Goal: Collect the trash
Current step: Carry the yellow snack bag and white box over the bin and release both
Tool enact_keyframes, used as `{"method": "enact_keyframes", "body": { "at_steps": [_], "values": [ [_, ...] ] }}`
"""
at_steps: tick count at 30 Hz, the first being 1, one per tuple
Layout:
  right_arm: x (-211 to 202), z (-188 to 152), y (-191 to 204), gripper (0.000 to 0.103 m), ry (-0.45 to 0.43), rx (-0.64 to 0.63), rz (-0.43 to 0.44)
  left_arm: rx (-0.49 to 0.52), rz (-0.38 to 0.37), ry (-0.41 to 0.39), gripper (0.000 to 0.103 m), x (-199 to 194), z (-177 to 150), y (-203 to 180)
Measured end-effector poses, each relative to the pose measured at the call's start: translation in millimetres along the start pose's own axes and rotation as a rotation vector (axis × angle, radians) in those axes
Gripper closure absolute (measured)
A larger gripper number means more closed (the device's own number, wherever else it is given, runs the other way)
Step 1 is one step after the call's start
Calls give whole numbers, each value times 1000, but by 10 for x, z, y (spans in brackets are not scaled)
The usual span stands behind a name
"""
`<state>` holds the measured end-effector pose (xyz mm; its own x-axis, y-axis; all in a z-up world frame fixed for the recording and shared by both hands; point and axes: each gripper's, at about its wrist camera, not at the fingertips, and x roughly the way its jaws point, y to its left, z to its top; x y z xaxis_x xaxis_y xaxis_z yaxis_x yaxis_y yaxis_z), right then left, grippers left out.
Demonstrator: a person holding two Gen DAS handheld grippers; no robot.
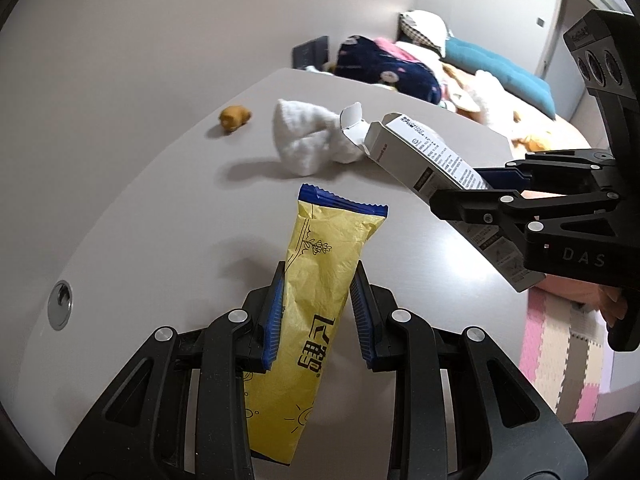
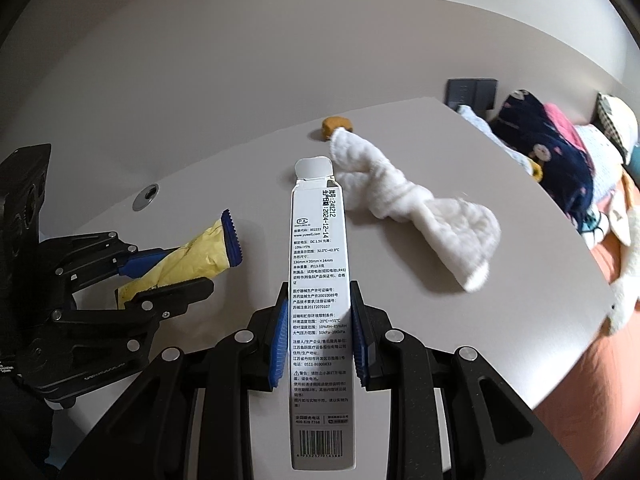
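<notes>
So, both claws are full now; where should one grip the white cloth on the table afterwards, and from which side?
Probably at the narrow twisted middle of the white cloth, coming from above. There it bunches up thin and raised, while both ends spread wide and flat on the table. The open flap of the box in the right claw hangs close to one end, so approach clear of it.

Yellow snack wrapper, blue serrated end seal, black line art and printed characters; crumpled, upright, pinched between the blue pads of the left tool, clear of the table.

Narrow white carton, printed text, barcode, end flap open; clamped in the right tool, open end away.
</notes>
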<state>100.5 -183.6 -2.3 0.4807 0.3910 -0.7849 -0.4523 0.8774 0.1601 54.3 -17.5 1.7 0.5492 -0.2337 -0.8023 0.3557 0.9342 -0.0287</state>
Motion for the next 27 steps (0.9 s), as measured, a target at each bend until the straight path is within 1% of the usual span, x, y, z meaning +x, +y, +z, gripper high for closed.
{"method": "enact_keyframes", "body": {
  "at_steps": [13, 27],
  "values": [
    [-425, -400, -258, 75, -29, 92, -56, 109, -68, -10, 73, -34, 54, -556],
    [-900, -843, -665, 75, -80, 222, -132, 245, -156, -9, 73, 23, 161, -1218]
  ]
}}
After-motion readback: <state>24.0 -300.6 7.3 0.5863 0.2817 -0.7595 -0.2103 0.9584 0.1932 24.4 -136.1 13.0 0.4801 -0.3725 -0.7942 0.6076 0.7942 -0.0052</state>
